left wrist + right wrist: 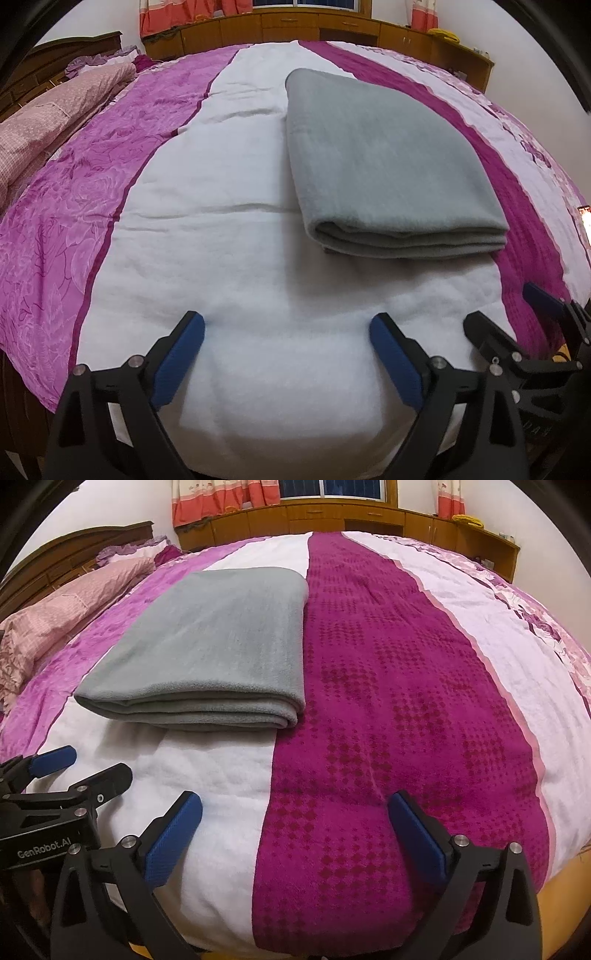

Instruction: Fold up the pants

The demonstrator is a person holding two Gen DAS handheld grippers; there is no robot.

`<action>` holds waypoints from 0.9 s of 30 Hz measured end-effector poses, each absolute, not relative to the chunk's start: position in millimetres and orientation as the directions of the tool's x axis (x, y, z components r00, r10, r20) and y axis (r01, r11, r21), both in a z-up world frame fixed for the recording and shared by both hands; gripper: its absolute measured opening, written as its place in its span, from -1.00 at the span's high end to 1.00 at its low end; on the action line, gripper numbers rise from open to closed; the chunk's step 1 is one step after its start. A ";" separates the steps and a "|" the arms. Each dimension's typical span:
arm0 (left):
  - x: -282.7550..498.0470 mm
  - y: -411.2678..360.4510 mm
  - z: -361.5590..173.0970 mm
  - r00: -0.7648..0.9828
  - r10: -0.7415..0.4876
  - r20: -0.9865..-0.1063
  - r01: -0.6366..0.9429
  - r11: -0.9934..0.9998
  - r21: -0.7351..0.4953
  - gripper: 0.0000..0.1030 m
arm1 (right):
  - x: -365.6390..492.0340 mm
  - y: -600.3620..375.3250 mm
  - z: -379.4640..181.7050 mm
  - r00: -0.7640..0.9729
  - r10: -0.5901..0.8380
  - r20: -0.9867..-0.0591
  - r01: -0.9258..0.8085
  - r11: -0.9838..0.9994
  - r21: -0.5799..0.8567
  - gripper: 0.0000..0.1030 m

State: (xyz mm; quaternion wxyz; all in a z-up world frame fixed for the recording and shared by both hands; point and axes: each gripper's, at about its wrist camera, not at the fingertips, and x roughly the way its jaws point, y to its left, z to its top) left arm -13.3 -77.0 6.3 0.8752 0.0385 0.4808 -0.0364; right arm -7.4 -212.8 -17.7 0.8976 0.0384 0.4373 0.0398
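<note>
The grey pants [384,162] lie folded into a flat stack of layers on the bed, folded edge facing me; they also show in the right wrist view [218,646]. My left gripper [288,332] is open and empty, low over the white stripe of the bedspread, short of the pants. My right gripper [295,812] is open and empty, over the border of the white and dark magenta stripes, to the right of the pants. Each gripper shows at the edge of the other's view: the right gripper [517,314] and the left gripper [85,764].
The bed [406,701] has a bedspread of pink, white and magenta stripes. A pink quilt [48,122] lies at the left by the headboard. Wooden cabinets [351,517] and curtains stand behind the bed. The bed's front edge is just below the grippers.
</note>
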 end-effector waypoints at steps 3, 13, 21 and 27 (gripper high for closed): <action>-12.8 -77.1 6.2 0.536 -0.027 -0.844 0.104 0.994 0.034 -0.85 | -7.3 -212.8 -18.2 0.617 0.104 -0.780 -0.037 0.994 0.103 -0.91; -13.5 -77.1 6.4 0.543 -0.027 -0.840 0.104 0.994 0.035 -0.85 | -5.3 -213.4 -19.0 0.620 0.104 -0.778 -0.038 0.994 0.102 -0.92; -14.1 -77.5 6.2 0.544 -0.027 -0.839 0.102 0.994 0.034 -0.85 | -5.3 -213.5 -19.3 0.620 0.104 -0.778 -0.038 0.994 0.102 -0.92; -14.1 -77.4 6.2 0.544 -0.027 -0.839 0.103 0.994 0.035 -0.85 | -5.6 -213.2 -19.2 0.620 0.103 -0.778 -0.038 0.994 0.102 -0.92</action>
